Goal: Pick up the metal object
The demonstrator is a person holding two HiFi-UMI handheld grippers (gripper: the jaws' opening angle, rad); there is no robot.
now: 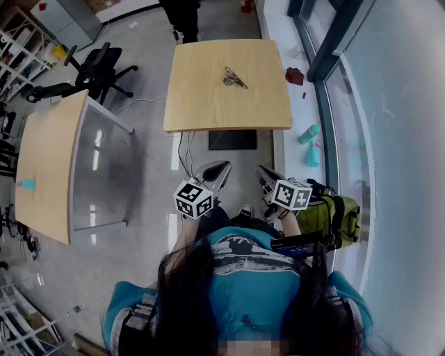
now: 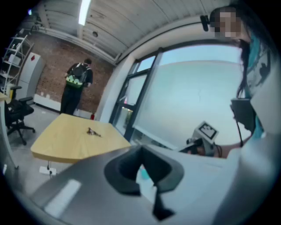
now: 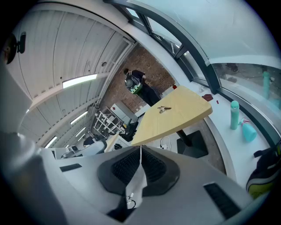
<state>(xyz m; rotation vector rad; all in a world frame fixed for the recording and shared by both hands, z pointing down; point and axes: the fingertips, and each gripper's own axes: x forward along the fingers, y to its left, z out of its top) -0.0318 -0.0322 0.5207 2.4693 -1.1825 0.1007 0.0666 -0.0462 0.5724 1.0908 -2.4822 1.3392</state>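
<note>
The metal object (image 1: pixel 234 78), a small dark bunch of metal pieces, lies near the middle of the square wooden table (image 1: pixel 201 104). The left gripper view shows it far off (image 2: pixel 93 131) on the tabletop (image 2: pixel 66 143), and so does the right gripper view (image 3: pixel 164 109). My left gripper (image 1: pixel 222 168) and right gripper (image 1: pixel 261 172) are held close to my body, well short of the table's near edge and above the floor. Both are shut, the jaws meeting at the tips (image 2: pixel 141 152) (image 3: pixel 140 149) with nothing between them.
A second wooden table (image 1: pixel 45 160) with a glass side panel stands at the left, with a black office chair (image 1: pixel 94 69) behind it. A person (image 1: pixel 182 14) stands beyond the far edge of the table. Teal bottles (image 1: pixel 310 142) and a green backpack (image 1: pixel 335 215) sit along the window at the right.
</note>
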